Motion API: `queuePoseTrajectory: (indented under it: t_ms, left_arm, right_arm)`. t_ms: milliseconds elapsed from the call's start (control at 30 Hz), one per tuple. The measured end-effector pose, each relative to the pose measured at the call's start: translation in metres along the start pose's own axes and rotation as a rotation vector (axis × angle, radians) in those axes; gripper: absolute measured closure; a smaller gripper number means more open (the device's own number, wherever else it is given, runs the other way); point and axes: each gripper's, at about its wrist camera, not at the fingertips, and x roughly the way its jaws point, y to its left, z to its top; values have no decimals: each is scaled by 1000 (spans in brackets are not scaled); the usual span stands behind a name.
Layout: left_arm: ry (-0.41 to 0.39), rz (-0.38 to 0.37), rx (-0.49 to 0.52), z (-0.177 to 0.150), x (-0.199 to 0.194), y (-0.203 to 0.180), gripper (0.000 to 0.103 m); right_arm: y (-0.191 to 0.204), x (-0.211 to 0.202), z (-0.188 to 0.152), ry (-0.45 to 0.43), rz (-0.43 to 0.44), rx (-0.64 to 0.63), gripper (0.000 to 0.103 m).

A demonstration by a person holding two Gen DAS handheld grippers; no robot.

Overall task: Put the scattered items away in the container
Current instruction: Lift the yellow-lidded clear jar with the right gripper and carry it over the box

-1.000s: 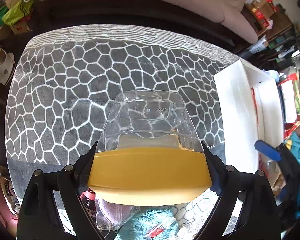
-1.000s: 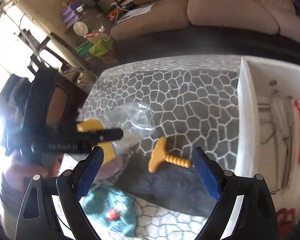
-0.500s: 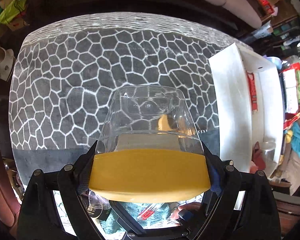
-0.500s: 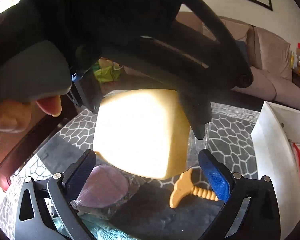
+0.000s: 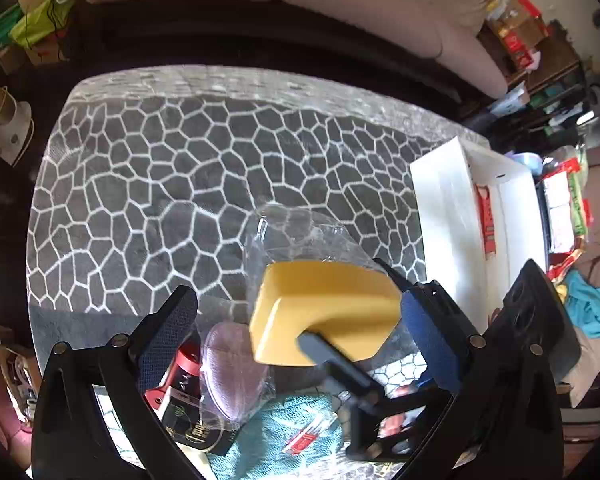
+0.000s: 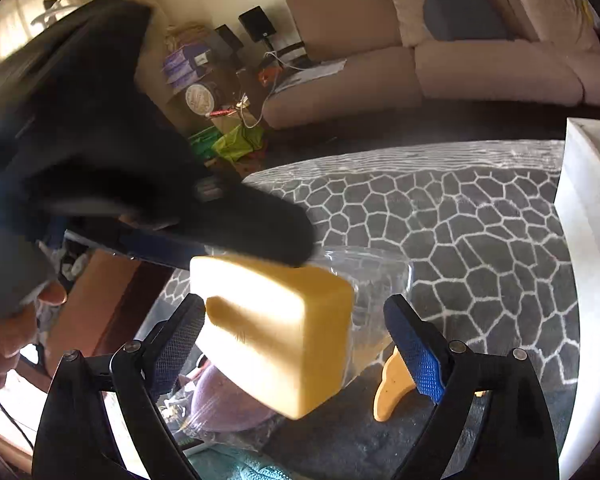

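Both wrist views closely share, seemingly, yellow-based cup (image 5: 324,312).

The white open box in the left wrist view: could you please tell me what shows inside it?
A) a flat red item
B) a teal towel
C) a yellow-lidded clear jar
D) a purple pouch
A: a flat red item lies inside the white open box, beside its long near wall.

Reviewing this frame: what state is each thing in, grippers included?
left gripper: open, fingers spread either side of the jar.
right gripper: fingers flank the lid; grip unclear.
jar: yellow lid on, tilted, off the table.
white box: open-topped, red item inside.
yellow T-handle: lying on the cloth.
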Motion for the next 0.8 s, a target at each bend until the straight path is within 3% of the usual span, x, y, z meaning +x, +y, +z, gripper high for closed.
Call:
queuePoseTrajectory:
  t_ms: [100,167,400,500,567,700,800]
  left_arm:
    - [-114,-71,-22,-14,-18,23,0]
    - [-161,-94,22,-23,-21,33,0]
    - [-270,137,399,-43,14,2,0]
    - [-247,178,500,-43,40,-14,0]
    - [-241,174,527,-43,51,-17,0]
    - [-257,171,493,-34,62,-8,1]
    - [-289,158,455,-28,64,-4,1]
  right_arm:
    - [-14,-1,19,1,-11,29,10]
    - [-22,1,31,9,-23,54,10]
    - [-35,13,48,54,-31,100,10]
    - [-33,18,56,59,-51,92,8]
    - [-33,19,61,67,-45,99,8]
    - [-37,-1,61,34,55,152,5]
    - [-31,-5,64,60,10,85,3]
